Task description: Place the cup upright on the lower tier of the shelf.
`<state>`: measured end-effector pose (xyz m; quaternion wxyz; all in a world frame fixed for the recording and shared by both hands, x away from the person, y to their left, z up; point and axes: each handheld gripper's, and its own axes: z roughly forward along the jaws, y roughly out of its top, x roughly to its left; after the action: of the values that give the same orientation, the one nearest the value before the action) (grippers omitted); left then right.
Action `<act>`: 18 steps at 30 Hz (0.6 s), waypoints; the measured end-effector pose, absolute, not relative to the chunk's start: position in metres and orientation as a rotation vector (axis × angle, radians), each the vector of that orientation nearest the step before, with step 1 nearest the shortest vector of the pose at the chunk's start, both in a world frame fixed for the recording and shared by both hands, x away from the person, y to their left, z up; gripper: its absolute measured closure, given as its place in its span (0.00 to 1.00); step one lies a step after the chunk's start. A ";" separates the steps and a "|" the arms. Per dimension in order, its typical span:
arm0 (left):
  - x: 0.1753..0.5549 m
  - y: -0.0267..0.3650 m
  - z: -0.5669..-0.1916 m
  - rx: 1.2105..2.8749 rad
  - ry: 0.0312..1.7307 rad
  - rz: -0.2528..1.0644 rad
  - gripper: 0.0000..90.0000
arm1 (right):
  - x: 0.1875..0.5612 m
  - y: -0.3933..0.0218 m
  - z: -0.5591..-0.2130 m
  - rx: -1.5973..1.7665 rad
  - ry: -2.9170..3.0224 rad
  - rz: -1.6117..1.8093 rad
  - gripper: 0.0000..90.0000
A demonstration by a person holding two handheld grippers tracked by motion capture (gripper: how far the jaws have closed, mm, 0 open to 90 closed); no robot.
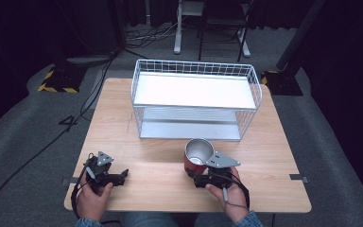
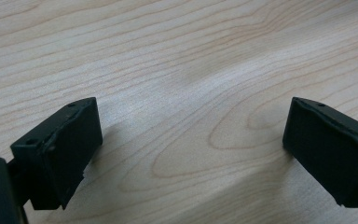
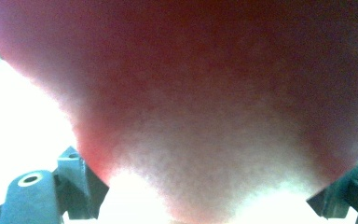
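The right gripper [image 1: 202,174] clamps the red cup [image 1: 197,156], likely bound for the wire rack [image 1: 196,99]; the left gripper [image 1: 118,176] rests wide, jaws empty, on the desk [image 1: 274,189]

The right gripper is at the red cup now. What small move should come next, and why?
Probably lift the red cup a little off the table, toward the wire rack. The right gripper seems closed on its side, and the cup fills its view. The left gripper rests open, holding nothing.
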<state>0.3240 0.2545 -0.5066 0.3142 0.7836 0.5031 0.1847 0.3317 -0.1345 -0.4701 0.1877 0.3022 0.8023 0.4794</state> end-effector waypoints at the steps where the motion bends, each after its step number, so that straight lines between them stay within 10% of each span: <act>1: 0.324 0.255 -0.507 2.066 1.325 0.487 0.05 | 0.334 -0.134 -0.469 0.855 2.259 1.351 0.19; 18: 0.324 0.254 -0.507 2.065 1.327 0.486 0.05 | 0.379 -0.121 -0.456 0.886 2.263 1.330 0.19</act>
<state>0.3240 0.2544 -0.5066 0.3144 0.7833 0.5035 0.1844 0.3786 -0.1210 -0.4560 0.1846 0.3144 0.8027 0.4720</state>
